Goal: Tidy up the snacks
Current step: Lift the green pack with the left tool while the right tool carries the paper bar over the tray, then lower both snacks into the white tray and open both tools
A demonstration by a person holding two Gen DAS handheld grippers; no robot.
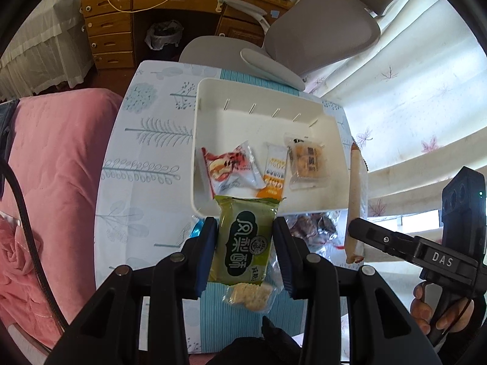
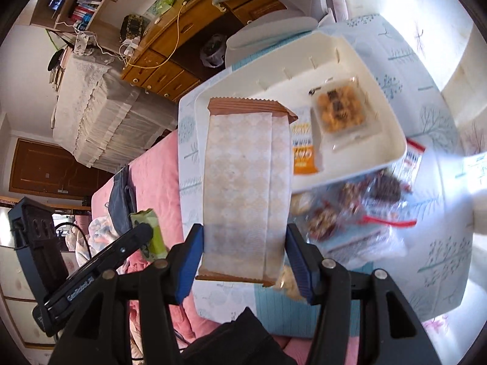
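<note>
My left gripper [image 1: 245,243] is shut on a green snack packet [image 1: 245,240], held above the table just in front of the white tray [image 1: 268,121]. The tray holds a red-and-white packet [image 1: 228,167], an orange packet [image 1: 274,172] and a clear packet of yellow biscuits [image 1: 307,161]. My right gripper [image 2: 243,243] is shut on a long beige wafer packet [image 2: 246,182], held over the tray's [image 2: 392,140] left part. In the left wrist view that packet [image 1: 354,200] shows edge-on at the right. The left gripper and green packet [image 2: 152,237] show at lower left in the right wrist view.
Loose clear bags of dark snacks [image 2: 359,210] and a biscuit packet [image 1: 249,296] lie on the patterned tablecloth [image 1: 146,158] in front of the tray. A grey office chair [image 1: 307,39] stands behind the table, a pink bed [image 1: 54,167] to its left, a wooden desk [image 1: 121,9] beyond.
</note>
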